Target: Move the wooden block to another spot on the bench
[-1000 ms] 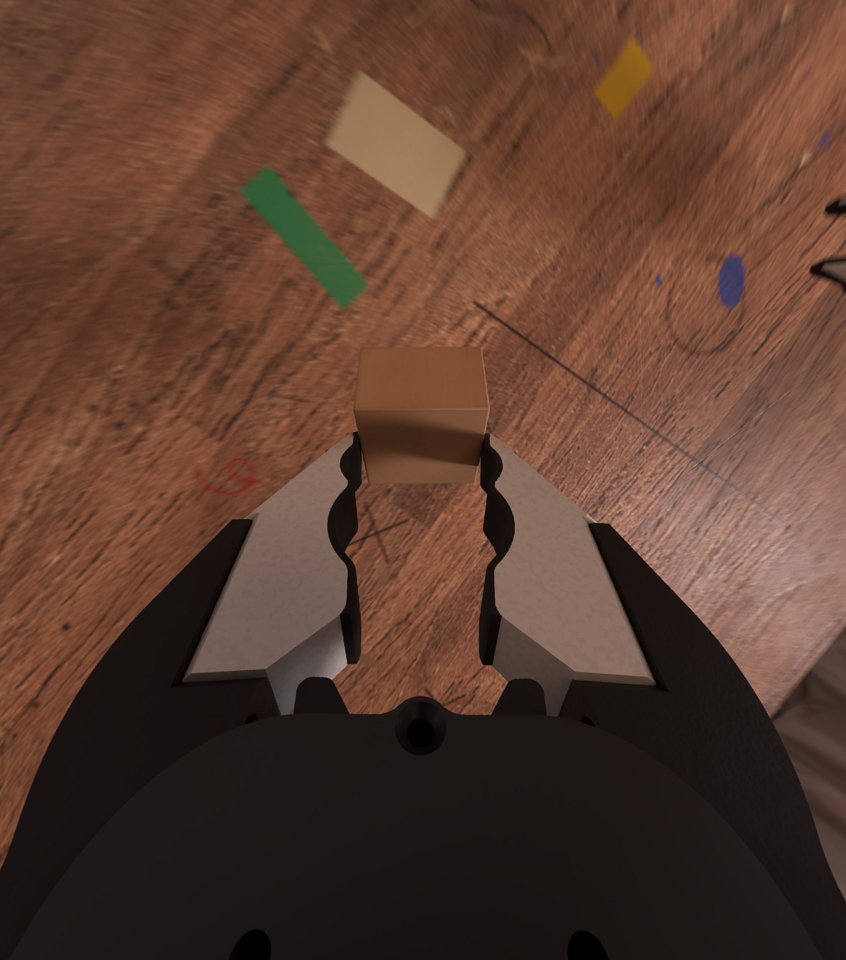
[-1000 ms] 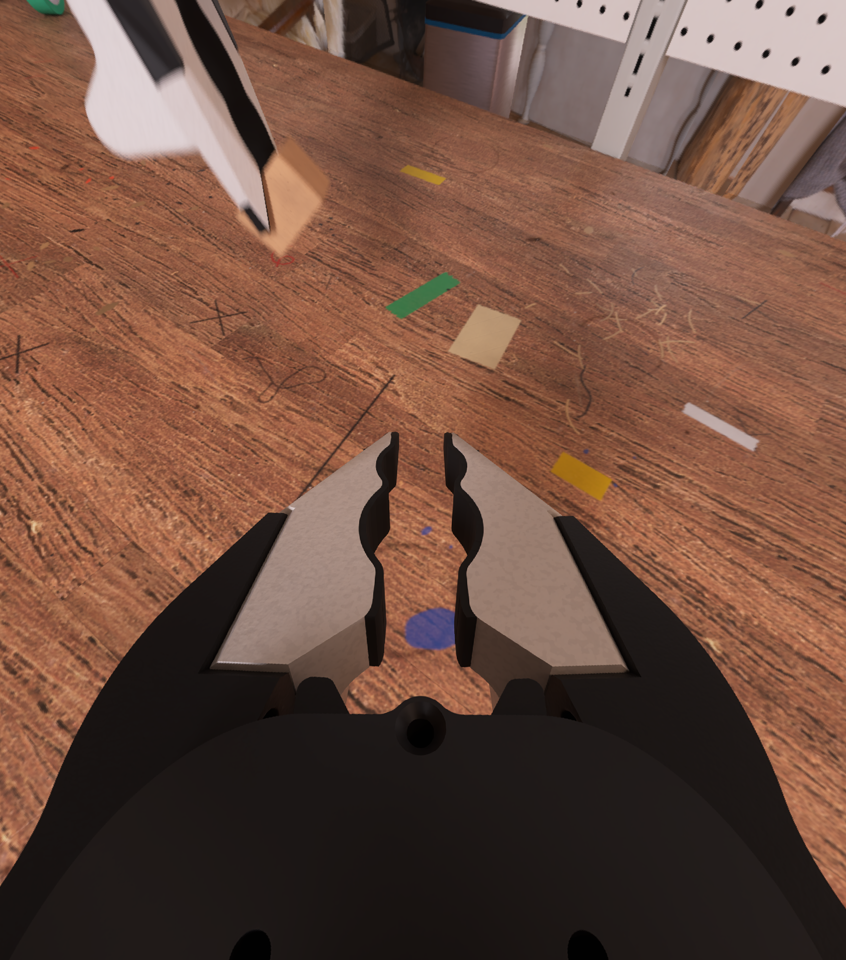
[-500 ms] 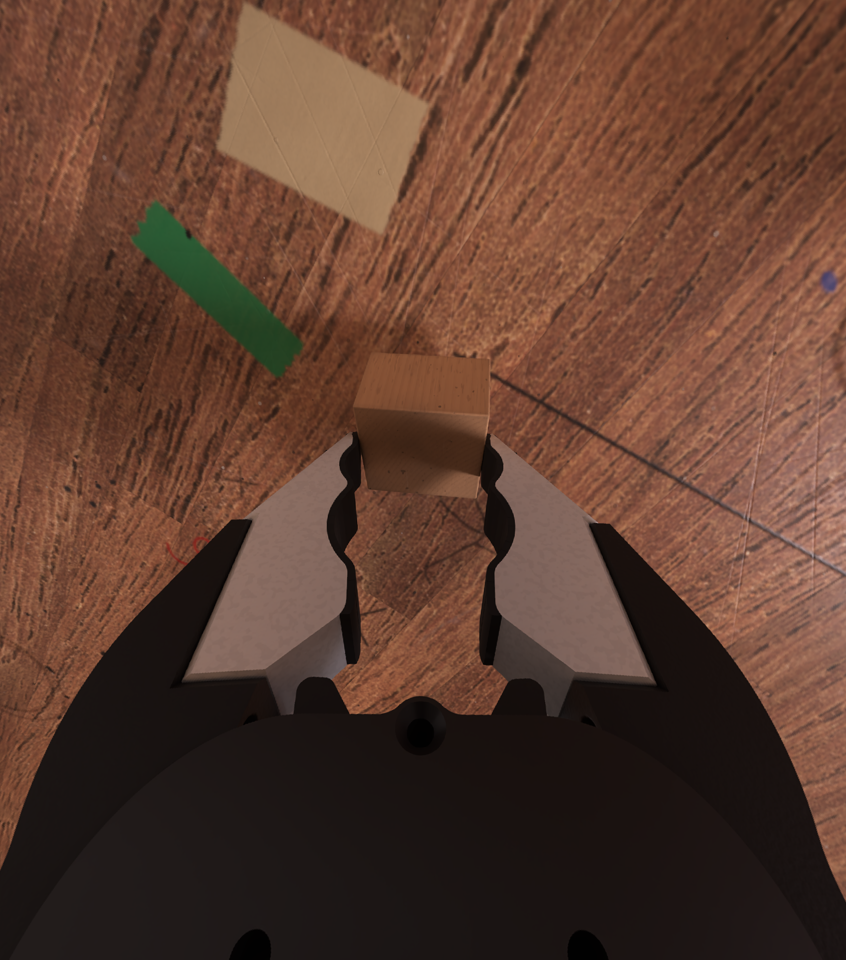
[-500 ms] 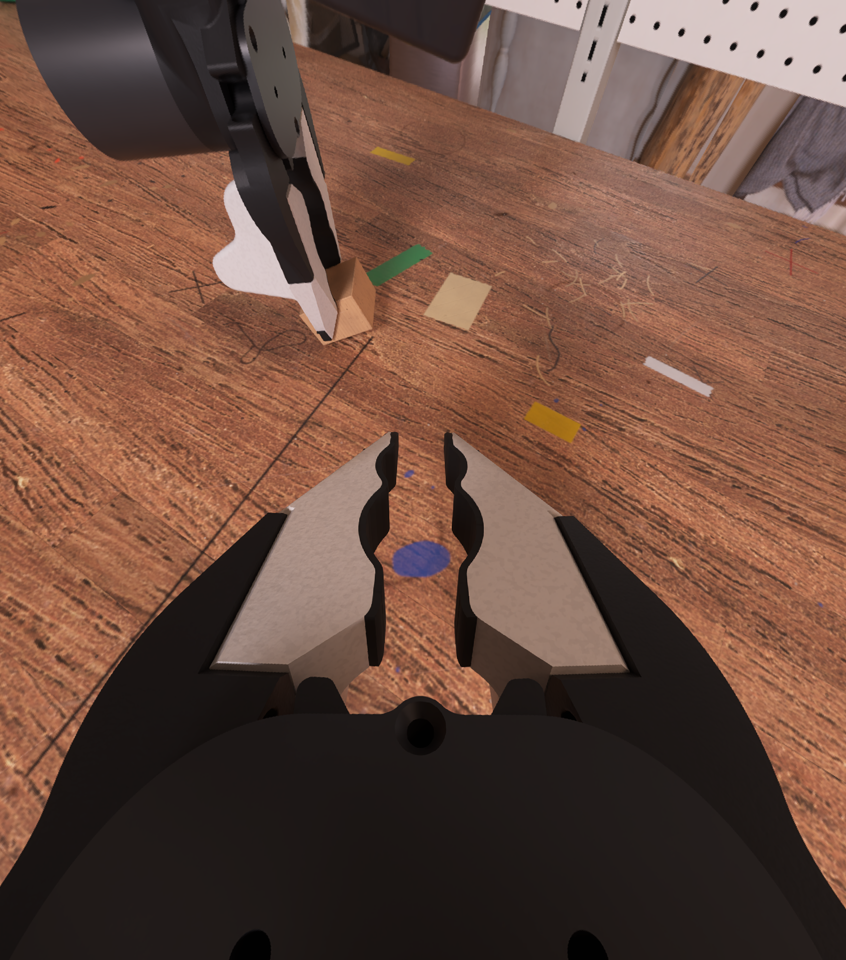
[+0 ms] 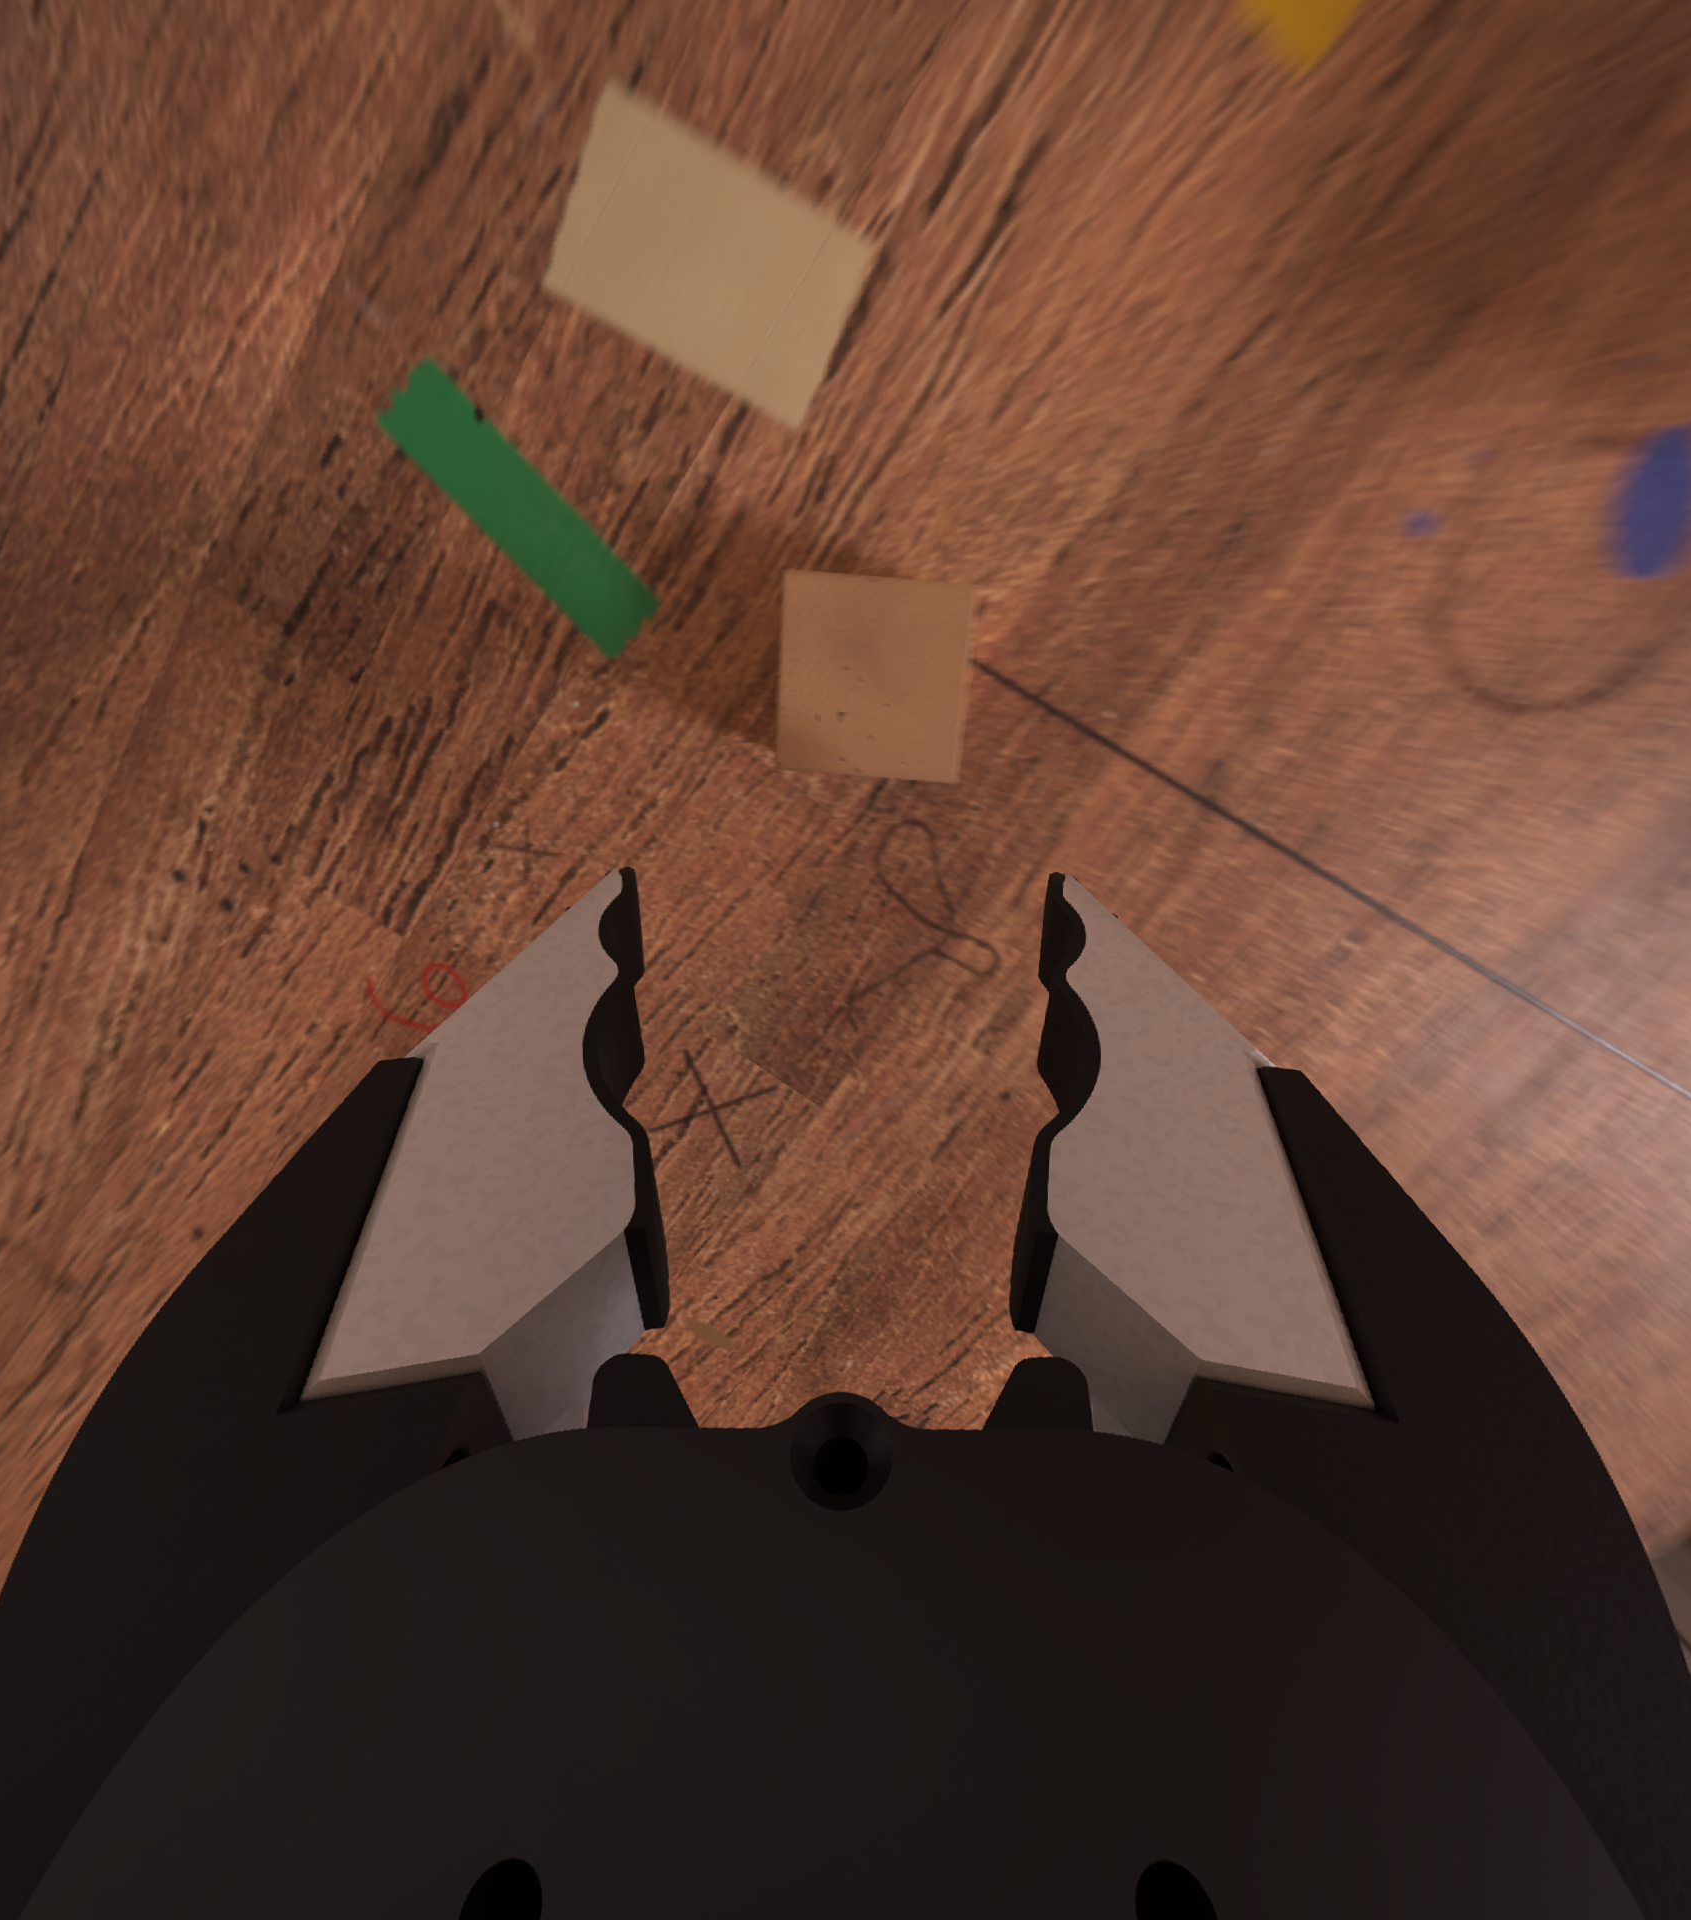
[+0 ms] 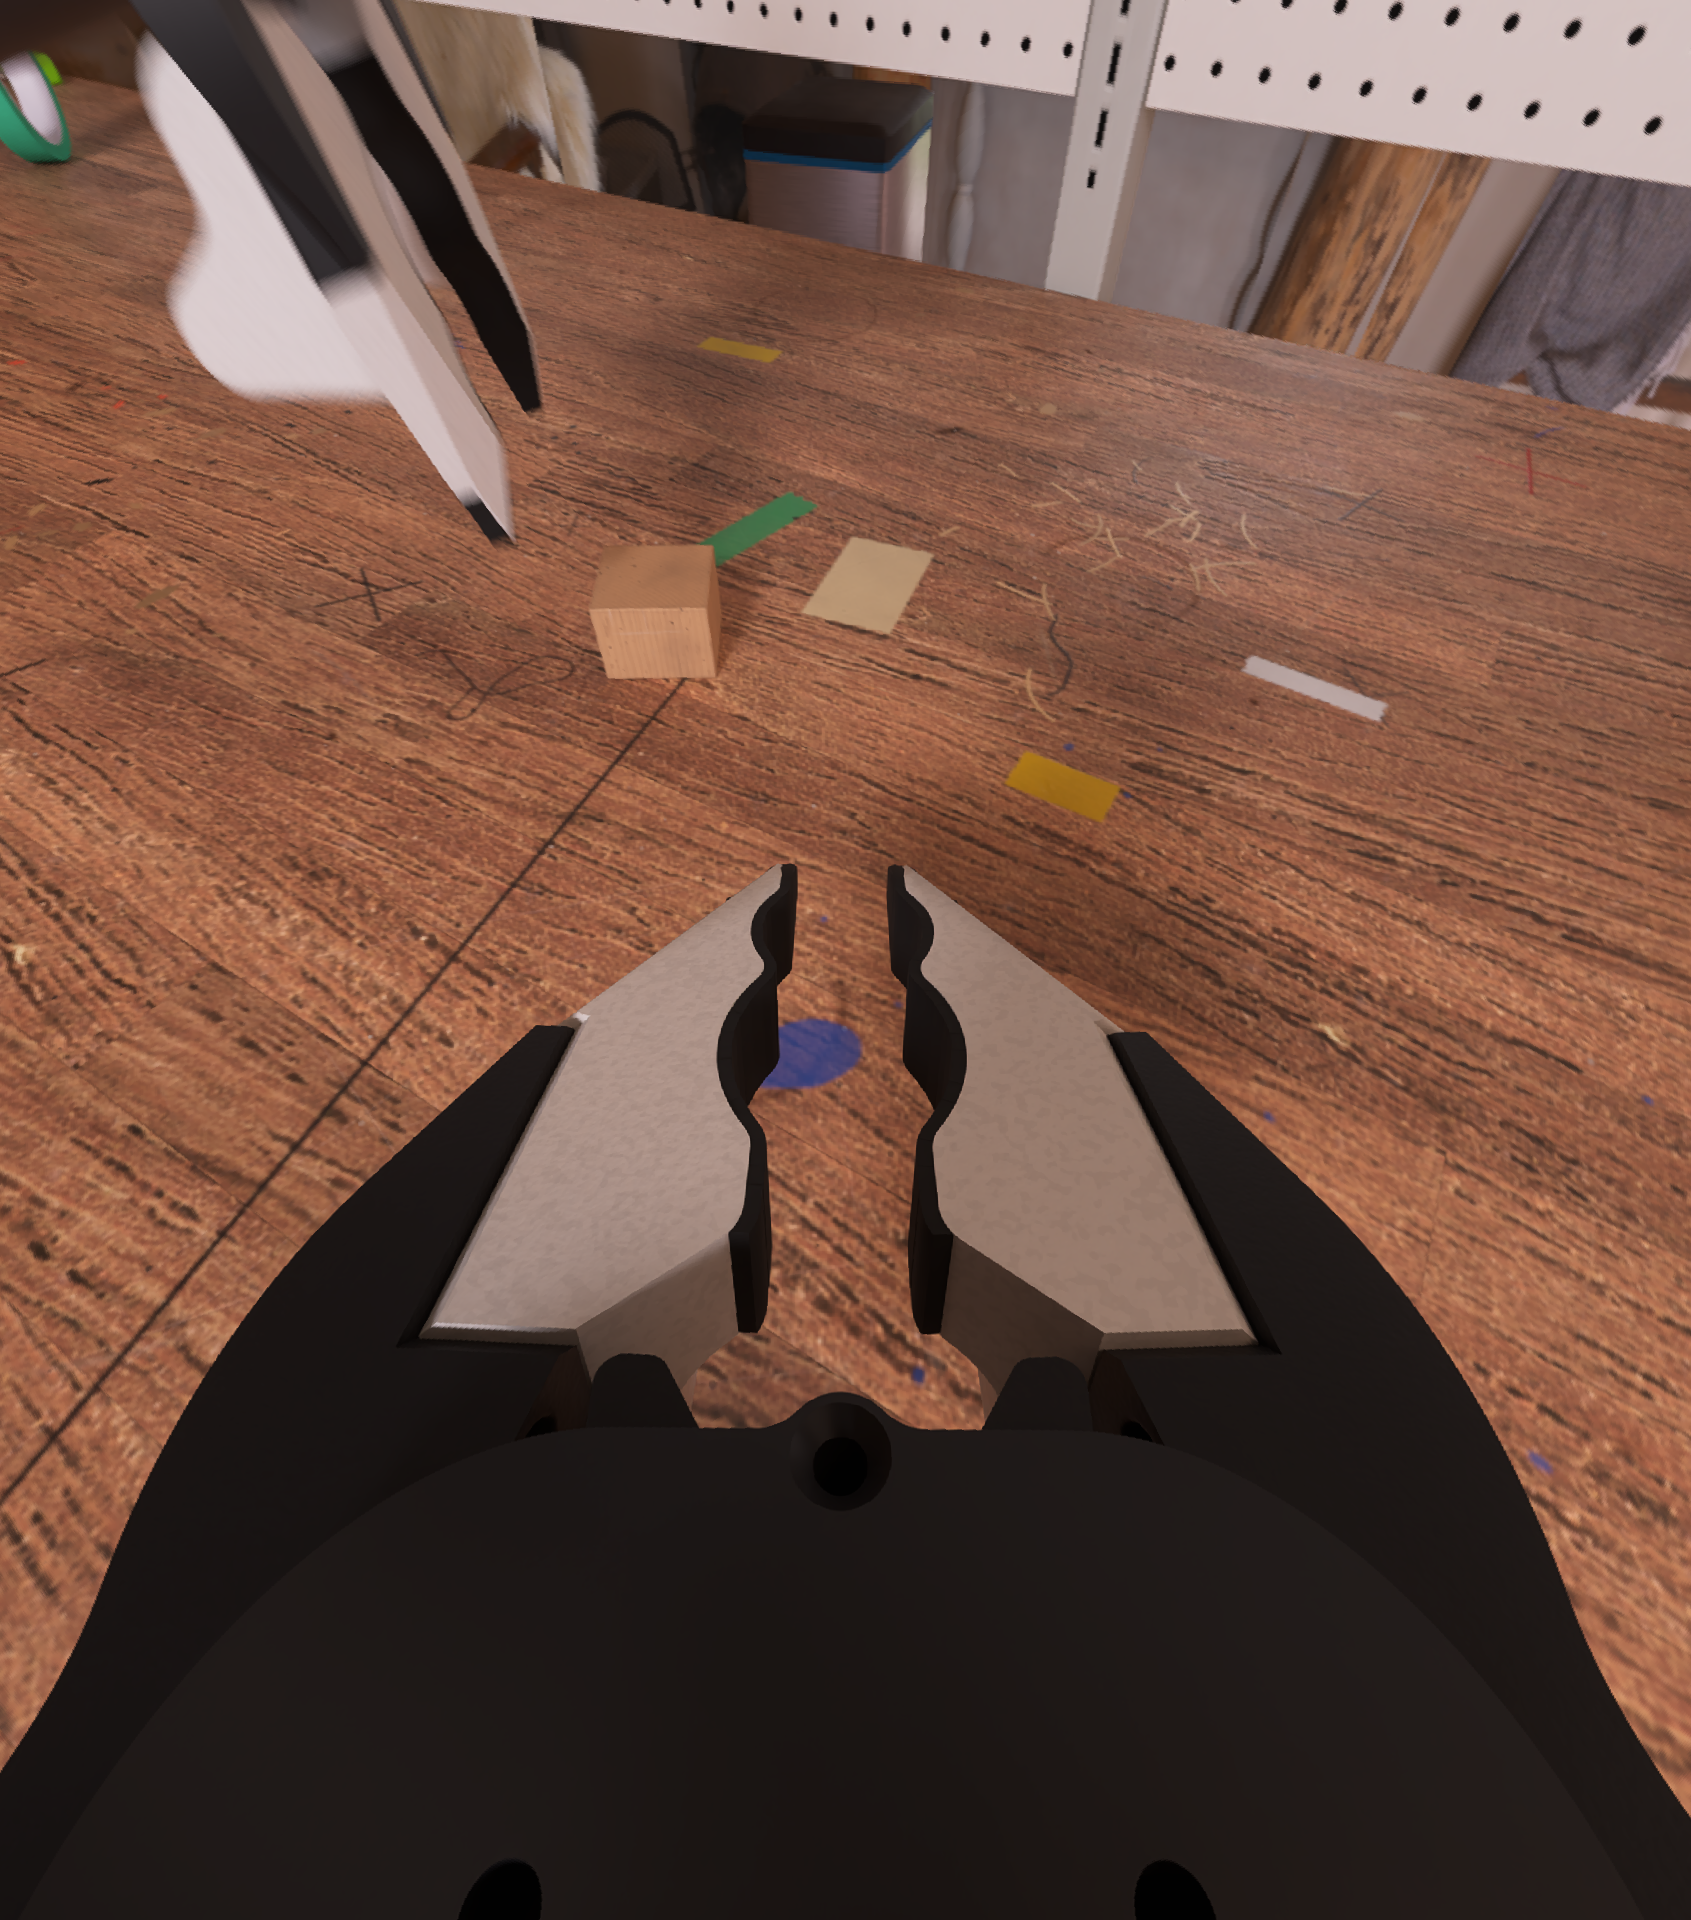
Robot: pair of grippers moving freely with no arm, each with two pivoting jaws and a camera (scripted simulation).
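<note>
The wooden block [image 5: 872, 675] sits on the bench [image 5: 1340, 312] just ahead of the left gripper [image 5: 839, 883], whose jaws gape wide and empty.

We see the worktop [image 6: 1340, 1039] mostly bare — flat tape strips and paint marks raise nothing in a claw's path. The wooden block [image 6: 656, 613] stands alone, open room on all sides; the green tape strip [image 6: 758, 525] lies flat just behind it. Above and left of the block hangs the left claw [image 6: 508, 468], fingers spread, clear of the block — it blocks approach from that side. The right claw [image 6: 841, 878] hovers well back, jaws narrowly parted, open worktop between it and the block.
</note>
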